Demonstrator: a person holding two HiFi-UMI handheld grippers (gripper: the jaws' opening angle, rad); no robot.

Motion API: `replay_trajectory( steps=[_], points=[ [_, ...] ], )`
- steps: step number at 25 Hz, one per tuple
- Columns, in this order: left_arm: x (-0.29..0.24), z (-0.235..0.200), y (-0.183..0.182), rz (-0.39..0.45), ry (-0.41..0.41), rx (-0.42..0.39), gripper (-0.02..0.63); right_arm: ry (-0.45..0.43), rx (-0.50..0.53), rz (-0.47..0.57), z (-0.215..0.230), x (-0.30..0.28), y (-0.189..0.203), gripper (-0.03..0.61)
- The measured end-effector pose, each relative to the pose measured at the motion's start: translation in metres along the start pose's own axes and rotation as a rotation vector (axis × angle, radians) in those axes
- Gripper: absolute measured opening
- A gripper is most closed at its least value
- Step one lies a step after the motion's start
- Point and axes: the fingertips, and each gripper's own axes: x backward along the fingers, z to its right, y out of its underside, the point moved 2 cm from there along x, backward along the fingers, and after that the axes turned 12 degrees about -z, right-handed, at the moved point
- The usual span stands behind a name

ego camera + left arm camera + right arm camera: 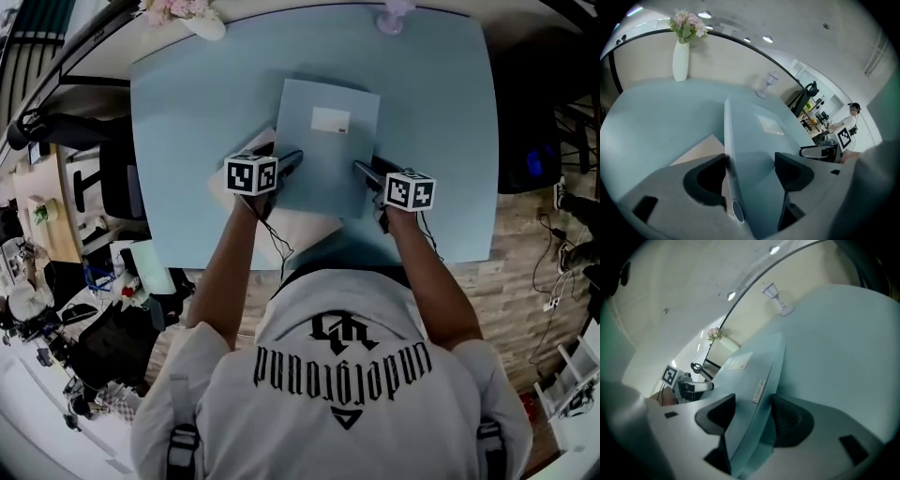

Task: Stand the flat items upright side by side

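Note:
A thick light-blue folder [328,141] with a white label lies tilted over the light-blue table [187,112], held at both sides. My left gripper [292,159] is shut on its left edge; in the left gripper view the folder [754,136] fills the gap of the left gripper [750,164], spine and finger hole towards the camera. My right gripper [361,169] is shut on the right edge, and the right gripper view shows the folder [750,376] wedged between the pads of the right gripper [752,408]. A flat beige item [300,225] lies partly beneath the folder, also visible as the beige item [698,150].
A white vase with pink flowers [680,58] stands at the table's far left corner. A small stemmed ornament [768,84] stands at the far edge, right of centre. The table's near edge [225,262] is just below my grippers. Cluttered furniture [56,206] stands left of the table.

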Motion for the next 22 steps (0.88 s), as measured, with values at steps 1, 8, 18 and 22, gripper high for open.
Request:
replay_trajectory(
  steps=[1, 8, 18, 22],
  points=[
    [-0.001, 0.0, 0.0, -0.001, 0.007, 0.007, 0.339, -0.015, -0.012, -0.001, 0.0, -0.001, 0.0, 0.241],
    [-0.001, 0.016, -0.007, 0.006, -0.019, -0.017, 0.33, 0.018, 0.016, -0.001, 0.001, 0.014, -0.006, 0.222],
    [0.025, 0.097, -0.069, 0.235, -0.117, -0.218, 0.325, 0.258, 0.409, 0.194, -0.007, 0.113, -0.068, 0.216],
    [0.033, 0.124, -0.088, 0.349, -0.181, -0.281, 0.324, 0.366, 0.57, 0.298, -0.012, 0.147, -0.086, 0.215]
  ],
)
